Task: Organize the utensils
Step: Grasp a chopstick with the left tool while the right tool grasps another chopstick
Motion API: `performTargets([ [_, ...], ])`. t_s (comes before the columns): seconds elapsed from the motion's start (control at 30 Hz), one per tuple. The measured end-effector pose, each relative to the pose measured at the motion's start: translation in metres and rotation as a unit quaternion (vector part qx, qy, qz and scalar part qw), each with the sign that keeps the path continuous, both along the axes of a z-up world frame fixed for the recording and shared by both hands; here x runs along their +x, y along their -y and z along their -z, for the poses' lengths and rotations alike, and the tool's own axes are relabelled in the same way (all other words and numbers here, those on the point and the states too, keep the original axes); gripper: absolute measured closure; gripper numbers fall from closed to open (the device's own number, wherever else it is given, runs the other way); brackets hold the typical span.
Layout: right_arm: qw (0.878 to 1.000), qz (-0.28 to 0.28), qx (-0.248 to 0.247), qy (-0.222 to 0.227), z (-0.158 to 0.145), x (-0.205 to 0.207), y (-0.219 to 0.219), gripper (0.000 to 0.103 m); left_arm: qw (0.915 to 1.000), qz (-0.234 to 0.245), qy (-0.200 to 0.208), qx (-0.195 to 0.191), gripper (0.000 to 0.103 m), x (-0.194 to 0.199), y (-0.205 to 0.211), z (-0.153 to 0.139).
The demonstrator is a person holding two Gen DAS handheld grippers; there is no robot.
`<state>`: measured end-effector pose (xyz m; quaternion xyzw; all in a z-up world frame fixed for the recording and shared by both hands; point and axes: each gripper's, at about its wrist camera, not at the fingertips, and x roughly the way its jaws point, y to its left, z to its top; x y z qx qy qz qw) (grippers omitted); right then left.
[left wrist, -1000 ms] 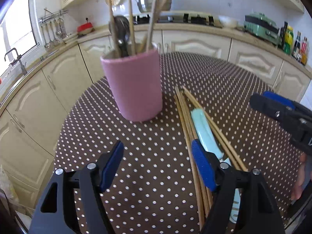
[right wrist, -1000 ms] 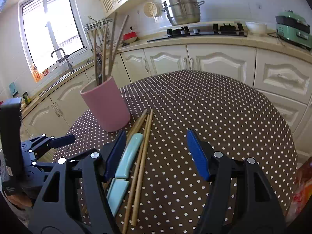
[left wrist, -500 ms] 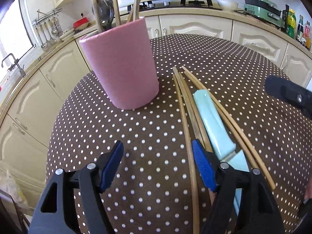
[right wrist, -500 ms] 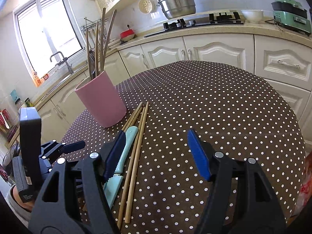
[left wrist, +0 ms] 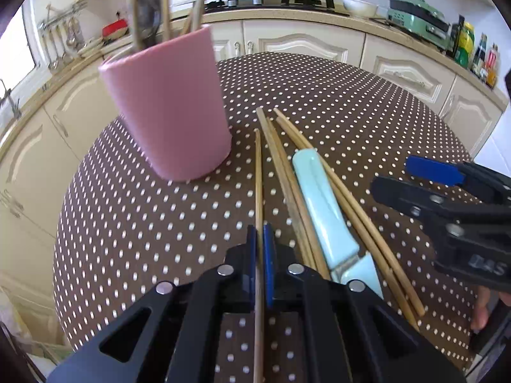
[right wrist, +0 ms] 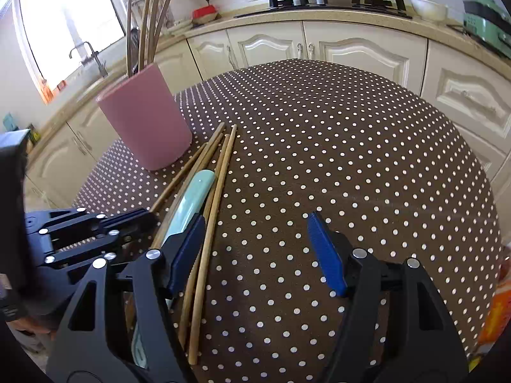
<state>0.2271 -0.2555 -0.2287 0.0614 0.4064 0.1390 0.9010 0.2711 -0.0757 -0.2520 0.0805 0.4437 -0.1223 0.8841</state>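
Observation:
A pink utensil cup [left wrist: 166, 108] stands on the dotted table and holds several chopsticks and a dark spoon; it also shows in the right wrist view [right wrist: 143, 121]. Several wooden chopsticks [left wrist: 335, 198] and a mint-green knife [left wrist: 322, 210] lie beside it. My left gripper [left wrist: 259, 252] is shut on the leftmost chopstick [left wrist: 258, 175], which lies on the table. My right gripper [right wrist: 255, 249] is open and empty, just right of the chopstick pile [right wrist: 214, 198] and the knife [right wrist: 191, 198].
The round table [right wrist: 351, 146] has a brown cloth with white dots. Cream cabinets [right wrist: 351, 48] and a counter with a stove [right wrist: 335, 0] lie behind. My right gripper shows at the right of the left wrist view [left wrist: 447, 191].
My left gripper moved forward and to the right and closed on the leftmost chopstick. The right gripper moved forward a little and stays open.

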Motion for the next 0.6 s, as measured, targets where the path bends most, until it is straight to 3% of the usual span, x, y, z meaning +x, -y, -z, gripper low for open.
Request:
performTargets([
  [0.37, 0.997, -0.026, -0.066, -0.025, 0.009, 0.017, -0.024, 0.037, 0.9951, -0.075, -0.02, -0.062, 0.098, -0.039, -0.057, 0.005],
  [0.5, 0.996, -0.025, -0.083, -0.038, 0.009, 0.027, -0.027, 0.037, 0.9868, -0.107, -0.048, -0.112, 0.098, -0.041, -0.093, 0.005],
  [0.6, 0.993, -0.03, -0.098, -0.056, 0.009, 0.04, -0.032, 0.037, 0.9861, -0.104, -0.067, -0.11, 0.097, -0.033, -0.099, 0.003],
])
